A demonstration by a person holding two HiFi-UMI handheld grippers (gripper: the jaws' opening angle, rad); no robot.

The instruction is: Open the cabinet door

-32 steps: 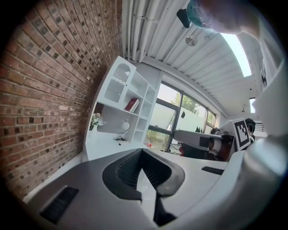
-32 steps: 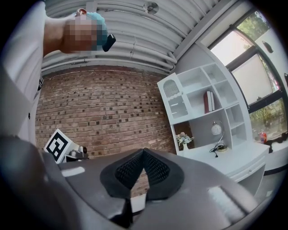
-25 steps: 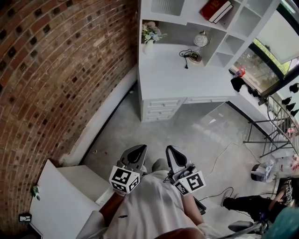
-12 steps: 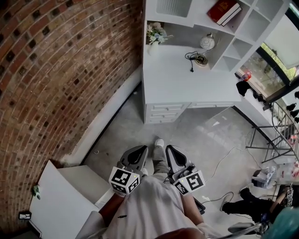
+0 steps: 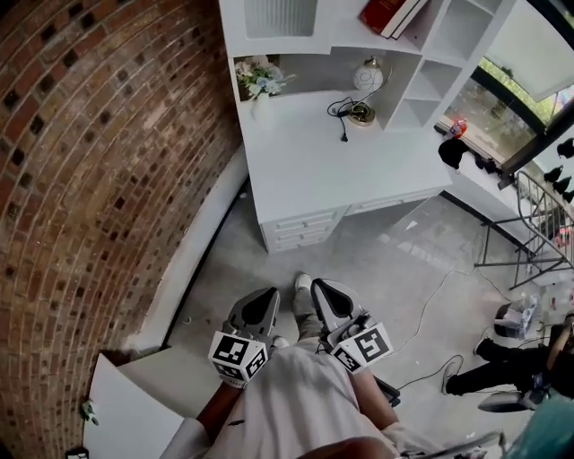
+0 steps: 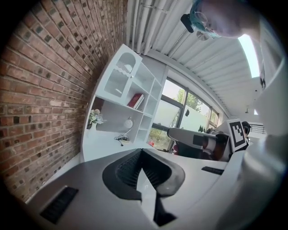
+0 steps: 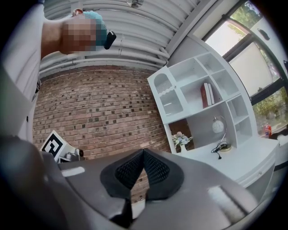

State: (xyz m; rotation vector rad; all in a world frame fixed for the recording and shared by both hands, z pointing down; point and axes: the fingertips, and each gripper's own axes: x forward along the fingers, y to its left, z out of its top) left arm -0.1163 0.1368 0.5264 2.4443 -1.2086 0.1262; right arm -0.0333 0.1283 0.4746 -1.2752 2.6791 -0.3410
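Note:
A white desk [image 5: 336,166] with a shelf unit stands against the brick wall ahead. At the unit's upper left is a cabinet door [image 5: 280,16] with a ribbed, arched front, also seen as the cabinet door [image 6: 121,76] and the cabinet door [image 7: 165,92]. It looks closed. My left gripper [image 5: 271,295] and right gripper [image 5: 316,286] are held side by side in front of my chest, well short of the desk. In both gripper views the left gripper [image 6: 140,153] and the right gripper [image 7: 143,153] have their jaws together with nothing between them.
Brick wall [image 5: 99,134] runs along the left. Drawers [image 5: 300,231] sit under the desk; a flower vase [image 5: 258,82], lamp [image 5: 366,79], cable and red book [image 5: 384,13] rest on it. A low white cabinet [image 5: 134,408] is at bottom left. A person in black [image 5: 502,376], floor cables and a railing are right.
The desk has come closer and shifted left in the head view. Both grippers moved forward with my body, still side by side and shut. The low white cabinet slid toward the bottom edge.

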